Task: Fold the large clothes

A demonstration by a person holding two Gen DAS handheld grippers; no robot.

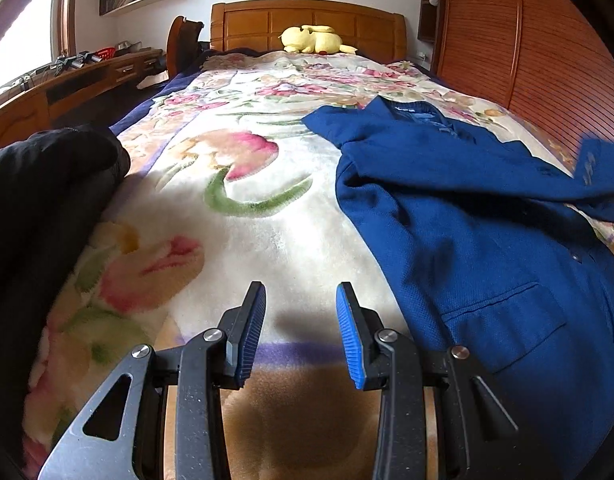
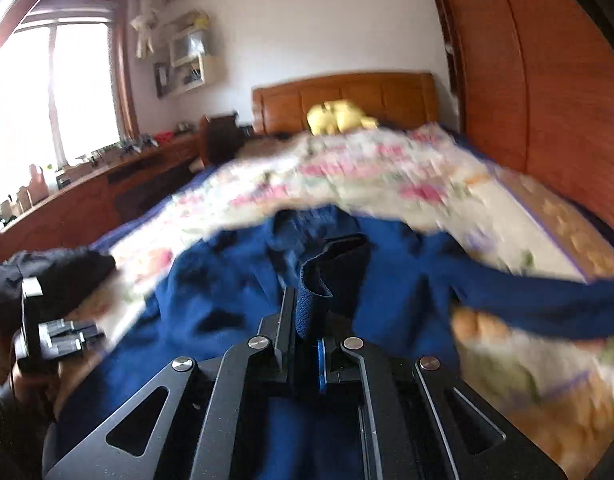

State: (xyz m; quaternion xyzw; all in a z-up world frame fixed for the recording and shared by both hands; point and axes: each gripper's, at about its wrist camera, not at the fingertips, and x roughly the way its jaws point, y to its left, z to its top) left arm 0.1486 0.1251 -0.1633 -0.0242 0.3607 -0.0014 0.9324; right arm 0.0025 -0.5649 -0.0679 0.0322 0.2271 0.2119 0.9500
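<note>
A blue jacket (image 1: 487,216) lies spread on the floral blanket (image 1: 235,216) on the bed, to the right of my left gripper (image 1: 301,300). The left gripper is open and empty, low over the blanket near the bed's foot. My right gripper (image 2: 309,320) is shut on a fold of the blue jacket (image 2: 227,292) and holds it raised; one sleeve (image 2: 547,308) trails to the right. In the left wrist view a sleeve cuff (image 1: 599,160) hangs blurred at the right edge. The right wrist view is blurred by motion.
A black garment (image 1: 47,184) lies at the bed's left edge. A yellow plush toy (image 1: 311,40) rests by the wooden headboard (image 1: 307,24). A wooden wardrobe (image 1: 547,60) runs along the right. A desk (image 1: 67,80) stands left under the window.
</note>
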